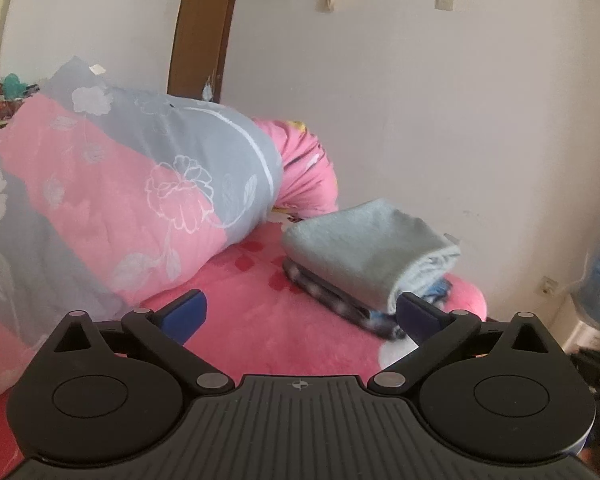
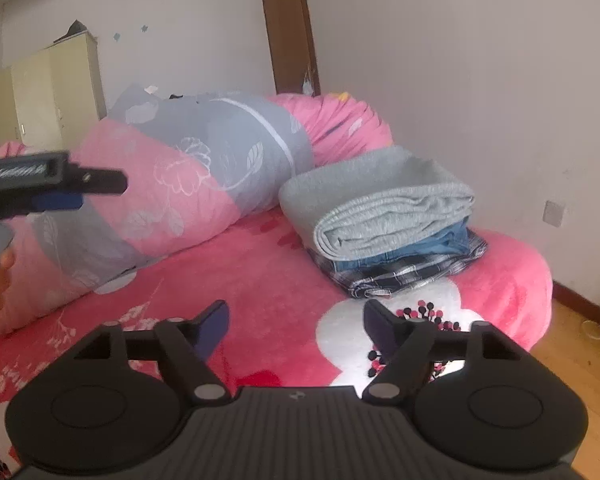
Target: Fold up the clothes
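A stack of folded clothes lies at the far corner of the pink bed: a grey folded garment (image 2: 384, 208) on top, blue jeans (image 2: 432, 246) under it, and a dark plaid shirt (image 2: 400, 276) at the bottom. In the left wrist view the same grey garment (image 1: 364, 248) is just ahead of my left gripper (image 1: 300, 312), which is open and empty. My right gripper (image 2: 296, 324) hangs open over the bed, short of the stack, holding nothing. The left gripper (image 2: 60, 188) also shows at the left edge of the right wrist view, in a hand.
A rolled pink and grey floral quilt (image 2: 172, 192) lies across the bed (image 2: 260, 280) left of the stack. A white wall runs behind, with a brown door (image 2: 292, 32) and a cream wardrobe (image 2: 48, 92). Wooden floor (image 2: 580, 360) lies to the right.
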A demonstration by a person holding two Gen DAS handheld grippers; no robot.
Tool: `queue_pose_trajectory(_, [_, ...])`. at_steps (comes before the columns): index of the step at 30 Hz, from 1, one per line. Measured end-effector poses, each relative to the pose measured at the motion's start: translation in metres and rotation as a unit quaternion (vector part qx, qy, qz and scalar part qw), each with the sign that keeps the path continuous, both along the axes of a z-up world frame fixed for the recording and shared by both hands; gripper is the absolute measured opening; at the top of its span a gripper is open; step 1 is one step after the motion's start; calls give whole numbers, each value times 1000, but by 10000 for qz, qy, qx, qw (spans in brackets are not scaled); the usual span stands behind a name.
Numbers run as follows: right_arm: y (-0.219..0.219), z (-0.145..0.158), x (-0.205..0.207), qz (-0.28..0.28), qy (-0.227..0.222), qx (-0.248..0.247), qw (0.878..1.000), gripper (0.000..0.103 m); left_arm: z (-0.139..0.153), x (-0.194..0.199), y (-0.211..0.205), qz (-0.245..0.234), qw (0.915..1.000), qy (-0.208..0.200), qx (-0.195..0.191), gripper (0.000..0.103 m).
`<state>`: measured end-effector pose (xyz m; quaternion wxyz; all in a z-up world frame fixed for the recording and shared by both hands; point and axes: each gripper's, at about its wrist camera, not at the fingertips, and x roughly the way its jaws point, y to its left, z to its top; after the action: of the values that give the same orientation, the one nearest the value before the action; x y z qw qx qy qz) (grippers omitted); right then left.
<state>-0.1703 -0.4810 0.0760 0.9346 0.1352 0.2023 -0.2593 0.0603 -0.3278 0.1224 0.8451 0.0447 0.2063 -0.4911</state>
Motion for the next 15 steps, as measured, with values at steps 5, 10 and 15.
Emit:
queue_pose_trajectory(5, [28, 13, -5, -259, -55, -113, 9996, 96, 3, -16, 30, -60, 9999, -71, -48, 103])
queue_pose_trajectory(10, [53, 25, -2, -509, 5, -197, 9985, 100, 7, -27, 56, -141, 9997, -205, -78, 103])
queue_pose_trajectory(15, [74, 37, 2, -726, 61, -280, 9970, 102, 7, -34, 76, -46, 9991, -378, -182, 103])
